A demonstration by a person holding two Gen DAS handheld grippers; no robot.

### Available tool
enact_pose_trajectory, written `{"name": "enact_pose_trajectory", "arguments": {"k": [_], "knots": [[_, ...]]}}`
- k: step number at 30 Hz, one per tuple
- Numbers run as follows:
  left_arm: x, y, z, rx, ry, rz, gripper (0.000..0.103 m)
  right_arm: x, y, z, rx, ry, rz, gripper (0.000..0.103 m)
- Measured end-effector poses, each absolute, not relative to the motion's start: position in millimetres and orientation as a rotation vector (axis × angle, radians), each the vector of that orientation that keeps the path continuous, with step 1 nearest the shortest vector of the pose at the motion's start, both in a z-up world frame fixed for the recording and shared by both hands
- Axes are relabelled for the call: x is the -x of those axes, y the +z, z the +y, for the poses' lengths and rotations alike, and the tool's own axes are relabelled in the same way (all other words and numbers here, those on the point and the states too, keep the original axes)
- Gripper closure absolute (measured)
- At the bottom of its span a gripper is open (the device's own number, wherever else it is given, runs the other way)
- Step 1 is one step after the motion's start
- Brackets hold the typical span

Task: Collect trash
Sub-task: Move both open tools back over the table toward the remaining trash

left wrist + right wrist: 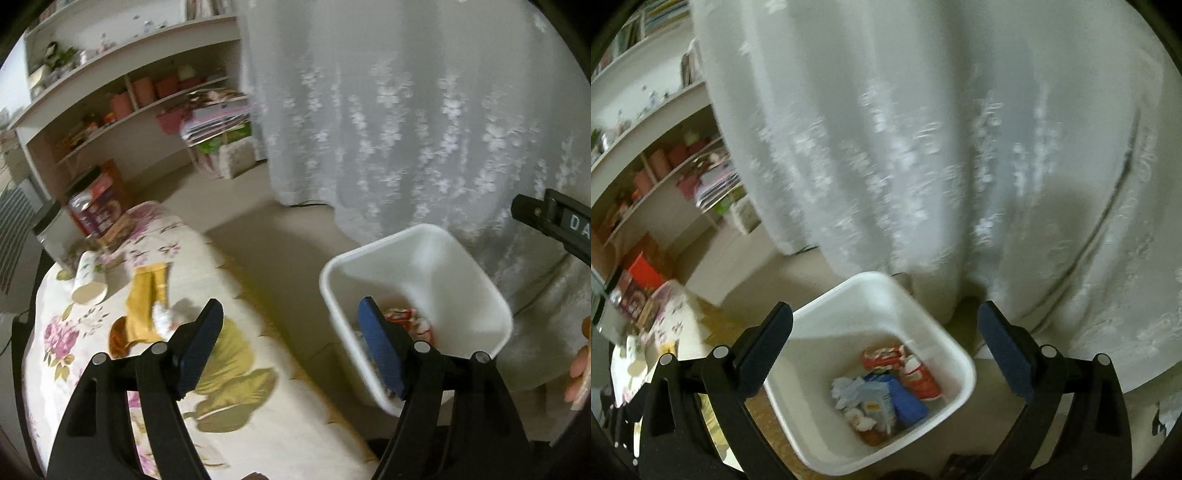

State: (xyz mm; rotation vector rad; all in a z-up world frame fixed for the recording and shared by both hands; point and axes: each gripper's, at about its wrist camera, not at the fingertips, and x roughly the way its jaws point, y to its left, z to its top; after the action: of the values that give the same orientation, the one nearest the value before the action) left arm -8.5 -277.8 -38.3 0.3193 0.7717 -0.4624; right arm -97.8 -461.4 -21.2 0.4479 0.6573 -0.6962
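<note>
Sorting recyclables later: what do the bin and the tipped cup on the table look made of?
Bin: likely plastic, smooth glossy white, with rounded moulded corners. Cup: probably paper, matte cream inside and a printed floral outside; blur leaves that uncertain.

White letters "DA" stand on a black bar (pixel 561 225) at the right edge of the left wrist view, cut off by the frame. Printing on the red tin (pixel 96 206) and on the wrappers (pixel 886 384) in the bin is too blurred to read.
</note>
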Motion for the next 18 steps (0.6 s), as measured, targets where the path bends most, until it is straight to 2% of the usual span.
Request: {"name": "enact_pose_trajectory", "arguments": {"k": [18], "knots": [[-50, -61, -167, -0.285, -0.256, 0.851, 0.029, 14, -40, -357, -0.253, -0.518, 0.785, 0.007]]}}
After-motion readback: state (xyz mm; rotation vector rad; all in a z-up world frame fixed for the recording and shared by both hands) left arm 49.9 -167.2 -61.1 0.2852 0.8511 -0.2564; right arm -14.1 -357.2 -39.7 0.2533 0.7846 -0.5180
